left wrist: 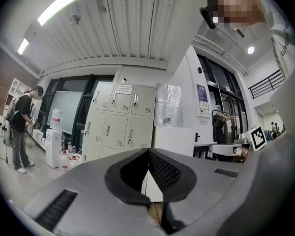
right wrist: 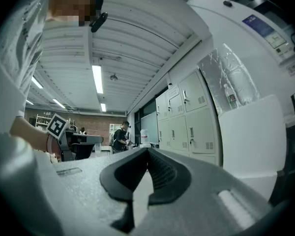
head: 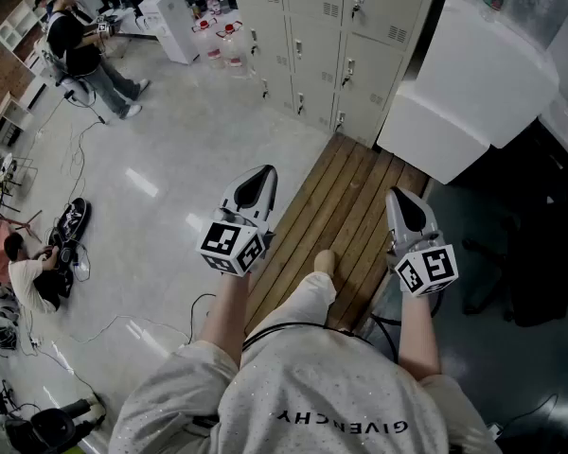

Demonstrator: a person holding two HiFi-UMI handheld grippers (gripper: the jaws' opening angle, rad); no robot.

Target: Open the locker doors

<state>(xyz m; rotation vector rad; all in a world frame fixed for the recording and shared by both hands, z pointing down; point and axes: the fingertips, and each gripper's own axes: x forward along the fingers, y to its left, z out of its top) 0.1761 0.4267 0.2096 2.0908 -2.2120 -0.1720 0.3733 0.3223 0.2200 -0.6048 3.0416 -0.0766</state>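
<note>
1. Your left gripper (head: pixel 261 173) and right gripper (head: pixel 399 195) are both pinched closed w/ nothing in them, held level bc you're not at the doors yet.
2. Lockers (head: pixel 333 36) stand well ahead, past the wooden platform (head: pixel 352 195) (all doors look closed).

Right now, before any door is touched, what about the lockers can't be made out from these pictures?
Head view: the lockers are cut off above by the top edge; the white cabinet covers their lower right corner.
Left gripper view: the left gripper covers part of the bottom row.
Every view: the door latches are too small to tell locked from unlocked.
</note>
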